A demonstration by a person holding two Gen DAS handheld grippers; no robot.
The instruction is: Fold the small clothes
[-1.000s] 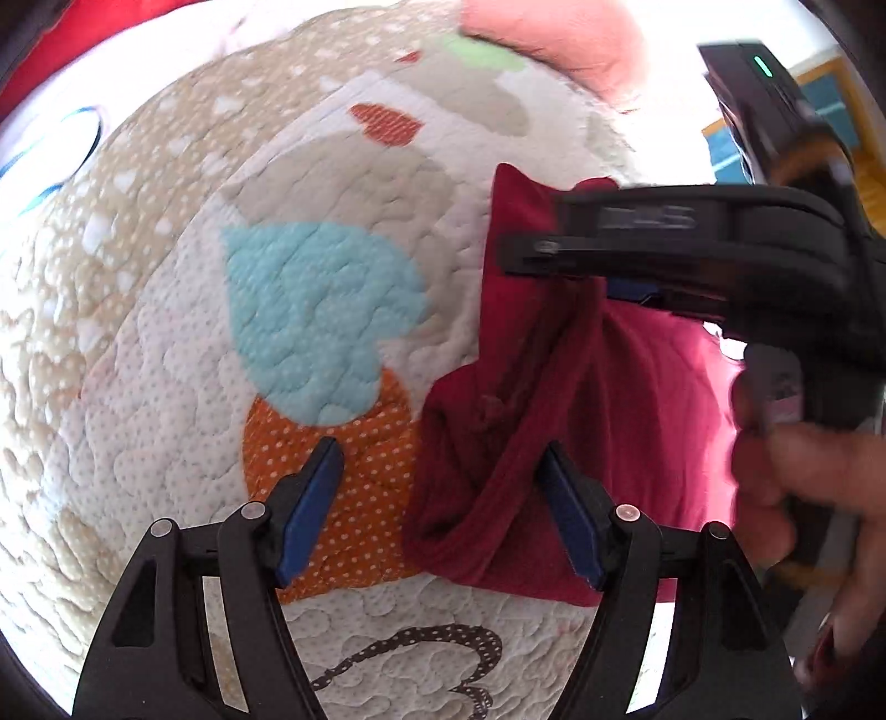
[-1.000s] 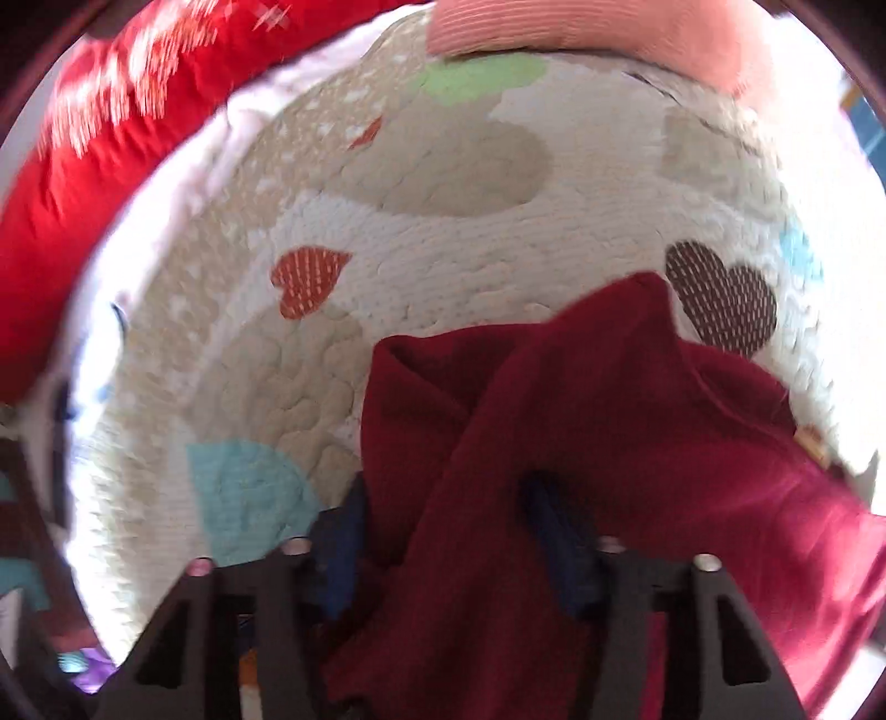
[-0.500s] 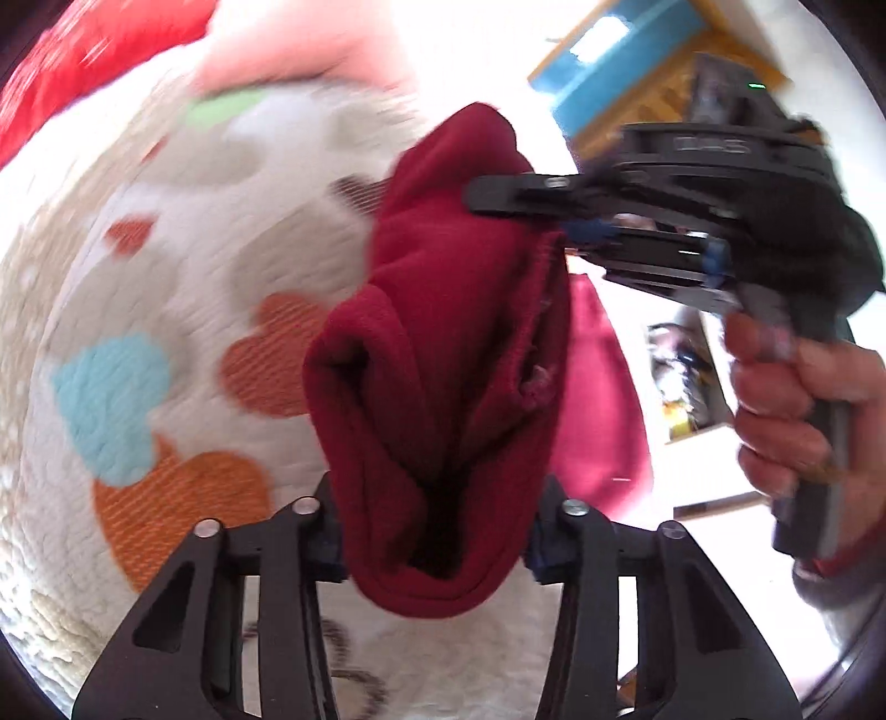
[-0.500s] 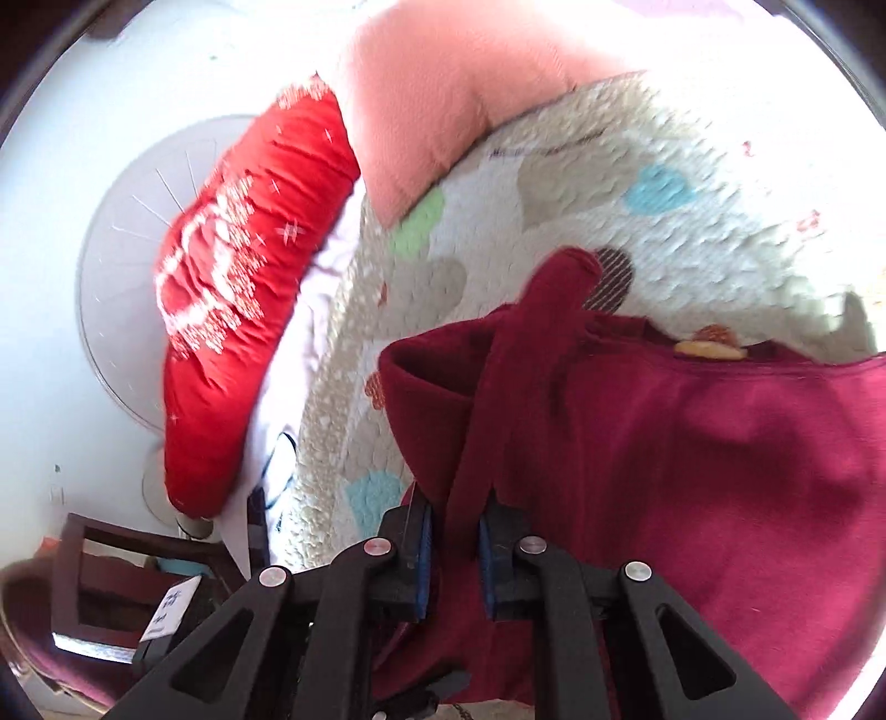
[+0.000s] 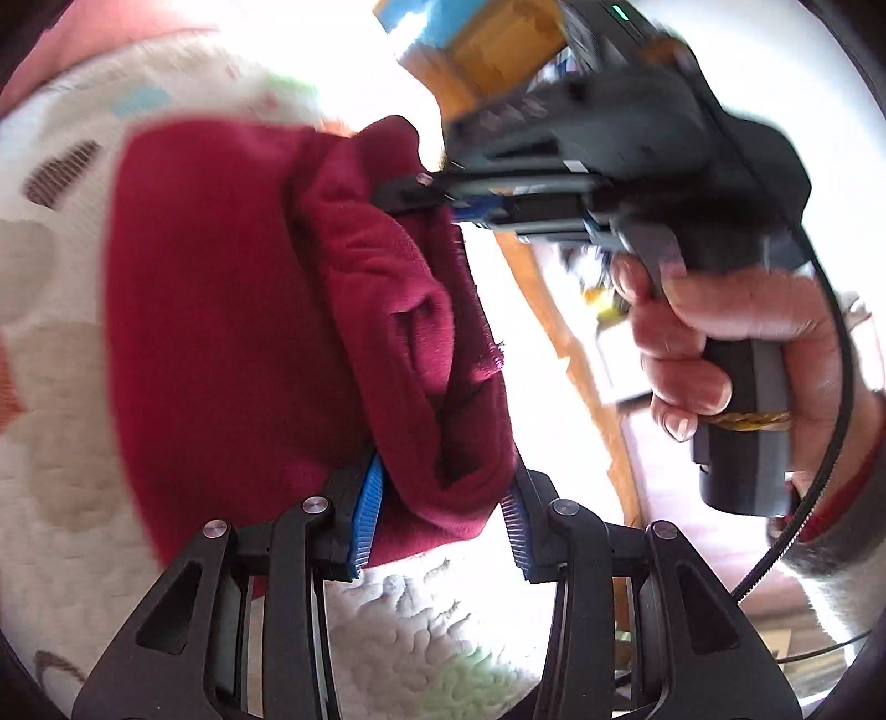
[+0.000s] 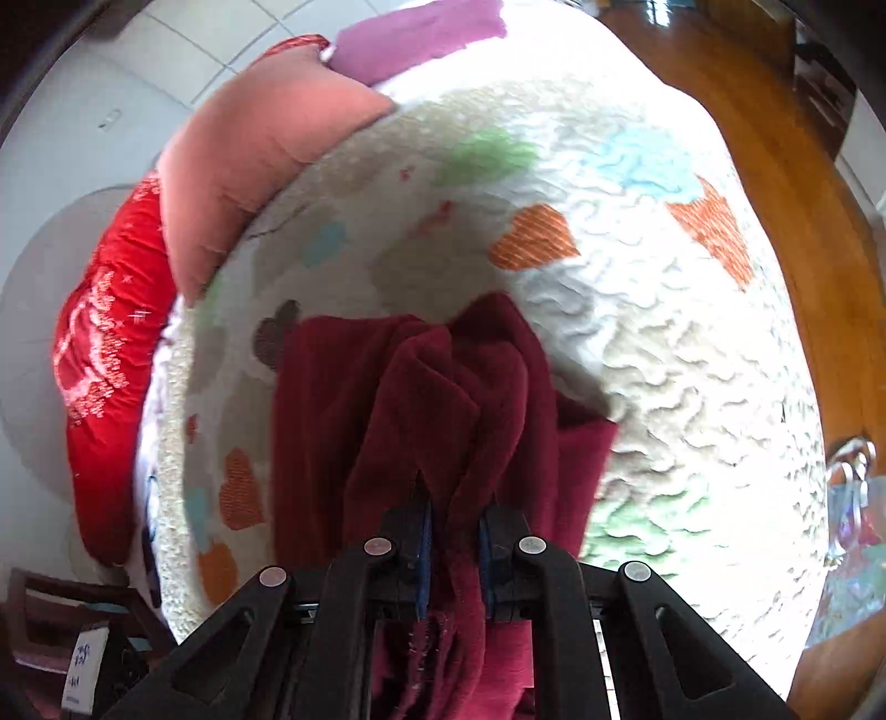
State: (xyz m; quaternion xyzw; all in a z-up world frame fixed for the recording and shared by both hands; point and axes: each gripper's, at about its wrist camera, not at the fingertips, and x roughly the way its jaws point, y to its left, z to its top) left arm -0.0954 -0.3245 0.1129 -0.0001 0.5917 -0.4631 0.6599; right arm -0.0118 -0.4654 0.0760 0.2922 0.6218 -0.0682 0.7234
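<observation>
A dark red fleece garment [image 5: 232, 310] hangs bunched between both grippers, lifted above the heart-patterned quilt [image 5: 61, 399]. My left gripper [image 5: 440, 518] is shut on a thick fold of its lower edge, blue pads pressing the cloth. My right gripper [image 6: 454, 531] is shut on another bunched edge of the garment [image 6: 432, 399], which drapes forward onto the quilt [image 6: 664, 343]. In the left wrist view the right gripper [image 5: 443, 205] pinches the garment's upper edge, held by a hand [image 5: 720, 343].
A pink pillow [image 6: 249, 144], a red patterned cushion [image 6: 105, 376] and a purple cloth [image 6: 415, 33] lie at the quilt's far edge. A wooden floor [image 6: 803, 183] runs along the right of the bed. A dark chair [image 6: 61, 642] stands at lower left.
Both grippers closed on the red garment and lifted it off the quilt. The views swung right toward the bed's edge, and the garment now hangs stretched between the grippers.
</observation>
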